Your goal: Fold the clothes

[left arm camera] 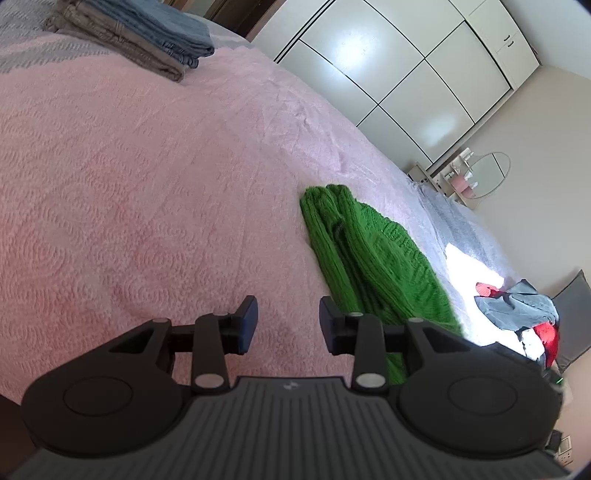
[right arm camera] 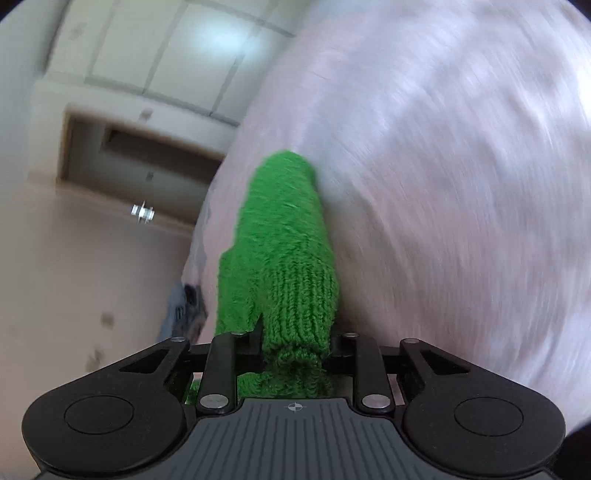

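A green knitted sweater [left arm camera: 373, 258] lies bunched in a long strip on the pink bedspread [left arm camera: 147, 184], to the right in the left wrist view. My left gripper [left arm camera: 288, 325] is open and empty just above the bedspread, its right finger beside the sweater's near end. In the blurred right wrist view, my right gripper [right arm camera: 295, 339] is shut on the sweater's ribbed edge [right arm camera: 295, 295], and the sweater stretches away from it over the bedspread [right arm camera: 443, 184].
A stack of folded grey and blue clothes [left arm camera: 140, 33] sits at the far left of the bed. A pile of unfolded red, grey and white clothes [left arm camera: 524, 317] lies at the right. White wardrobe doors [left arm camera: 406, 66] stand behind the bed.
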`<state>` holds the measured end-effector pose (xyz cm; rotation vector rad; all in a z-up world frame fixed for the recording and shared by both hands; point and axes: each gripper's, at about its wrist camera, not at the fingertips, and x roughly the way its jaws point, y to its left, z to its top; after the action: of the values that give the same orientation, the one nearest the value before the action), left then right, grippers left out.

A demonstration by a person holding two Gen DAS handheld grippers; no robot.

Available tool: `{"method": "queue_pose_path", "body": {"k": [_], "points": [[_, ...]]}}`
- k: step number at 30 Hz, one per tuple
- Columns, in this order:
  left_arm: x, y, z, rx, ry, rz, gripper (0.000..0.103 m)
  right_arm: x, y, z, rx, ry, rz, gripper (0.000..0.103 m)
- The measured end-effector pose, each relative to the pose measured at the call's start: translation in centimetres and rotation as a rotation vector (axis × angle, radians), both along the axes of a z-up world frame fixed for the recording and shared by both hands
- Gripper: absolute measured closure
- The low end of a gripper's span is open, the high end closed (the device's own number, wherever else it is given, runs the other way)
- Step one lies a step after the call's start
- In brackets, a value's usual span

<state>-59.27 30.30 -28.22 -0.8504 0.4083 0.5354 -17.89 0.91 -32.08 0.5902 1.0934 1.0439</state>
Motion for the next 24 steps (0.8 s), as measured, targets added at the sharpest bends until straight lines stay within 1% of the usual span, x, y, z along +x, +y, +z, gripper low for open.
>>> {"method": "queue_pose_path", "body": {"k": [3, 5, 7, 8, 9, 10, 11, 12, 13, 14, 15, 17, 18, 20, 22, 24], "points": [[1.2, 0.1, 0.5, 0.013, 0.006, -0.029, 0.073, 5.8, -0.8, 2.9, -0.074, -0.187, 0.092, 0.080], [2.6, 0.1, 0.5, 0.008, 0.008, -0.062, 0.073, 10.9, -0.9, 3.7, -0.100, -0.254, 0.207, 0.080], [4.5, 0.2, 0.5, 0.005, 0.011, -0.108, 0.070, 15.3, -0.3, 3.1, -0.128, -0.233, 0.246, 0.078], [5.7, 0.5, 0.5, 0.009, 0.009, -0.133, 0.069, 17.5, 0.0, 2.7, -0.143, -0.220, 0.263, 0.075], [7.0, 0.8, 0.4, 0.012, 0.004, -0.159, 0.067, 18.0, -1.0, 2.4, -0.161, -0.175, 0.257, 0.071], [8.5, 1.6, 0.3, 0.005, -0.007, -0.180, 0.065, 18.0, -2.0, 1.8, -0.129, -0.131, 0.219, 0.054], [10.0, 2.5, 0.2, -0.007, -0.020, -0.197, 0.064, 17.9, -2.9, 1.1, -0.090, -0.087, 0.177, 0.039], [11.5, 3.5, 0.0, -0.020, -0.033, -0.213, 0.060, 17.8, -3.8, 0.5, -0.052, -0.043, 0.135, 0.031], [13.0, 4.6, -0.2, -0.042, -0.047, -0.222, 0.058, 17.8, -4.7, -0.2, -0.013, 0.001, 0.093, 0.019], [14.4, 5.9, -0.6, -0.076, -0.060, -0.229, 0.057, 17.7, -5.6, -0.9, 0.025, 0.044, 0.051, 0.018], [15.9, 7.1, -1.0, -0.112, -0.073, -0.238, 0.054, 16.8, -6.3, -1.6, 0.046, 0.071, 0.027, 0.018], [18.7, 9.5, -1.9, -0.185, -0.099, -0.257, 0.050, 15.0, -7.4, -2.9, 0.076, 0.115, -0.010, 0.018], [20.1, 10.7, -2.3, -0.222, -0.112, -0.266, 0.046, 14.4, -7.8, -3.5, 0.085, 0.134, -0.025, 0.018], [23.0, 12.0, -3.3, -0.278, -0.106, -0.300, 0.044, 13.4, -7.9, -4.1, 0.105, 0.157, -0.028, 0.018], [25.5, 12.5, -4.5, -0.333, -0.084, -0.364, 0.044, 14.1, -7.0, -4.2, 0.084, 0.164, -0.032, 0.019], [27.5, 12.1, -5.5, -0.375, -0.059, -0.432, 0.047, 14.8, -6.1, -4.3, 0.061, 0.169, -0.037, 0.040]]}}
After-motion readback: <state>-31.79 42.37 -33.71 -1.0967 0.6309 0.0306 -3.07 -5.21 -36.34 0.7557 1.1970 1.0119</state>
